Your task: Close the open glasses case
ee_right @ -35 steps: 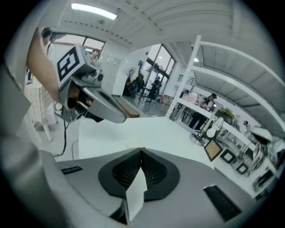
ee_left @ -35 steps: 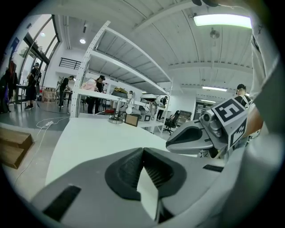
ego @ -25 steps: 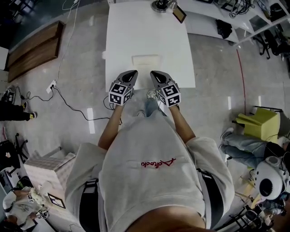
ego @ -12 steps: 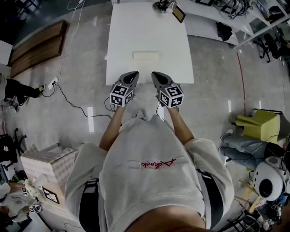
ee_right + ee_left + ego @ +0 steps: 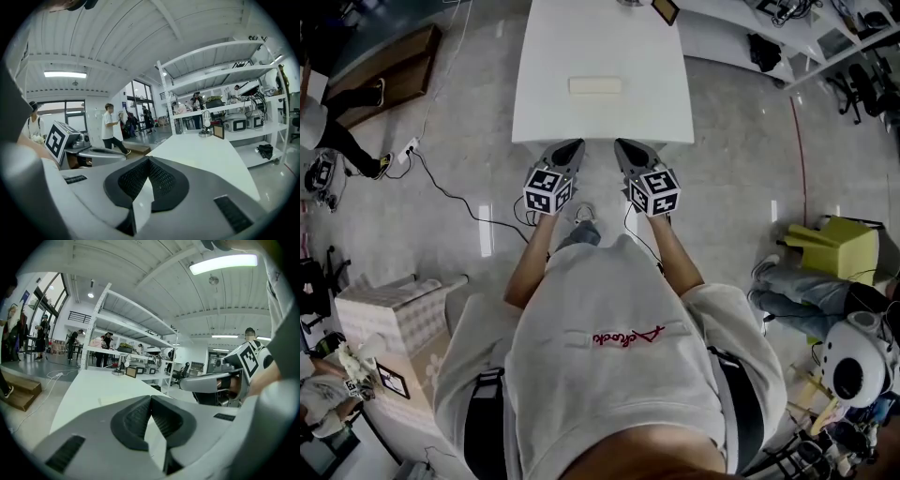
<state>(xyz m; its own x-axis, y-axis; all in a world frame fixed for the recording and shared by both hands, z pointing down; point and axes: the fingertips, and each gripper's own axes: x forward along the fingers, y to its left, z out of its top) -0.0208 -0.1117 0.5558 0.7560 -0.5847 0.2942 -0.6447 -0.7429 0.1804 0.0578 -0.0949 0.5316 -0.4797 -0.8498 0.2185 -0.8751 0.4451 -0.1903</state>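
White table (image 5: 661, 103): the glasses case (image 5: 595, 85) is laid mid-surface, well apart from the left gripper (image 5: 569, 146) and right gripper (image 5: 624, 145), both clenched empty. If nudged hastily, it could be shoved away.

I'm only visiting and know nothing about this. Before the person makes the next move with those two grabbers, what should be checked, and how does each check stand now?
1. Glasses case in sight on the table: ok.
2. Case lid open or shut: cannot tell, too small from above.
3. Left gripper free to work: ok, jaws together on nothing.
4. Right gripper free to work: ok, jaws together on nothing.
5. Grippers at the case: not ok, both are at the table's near edge, apart from it.
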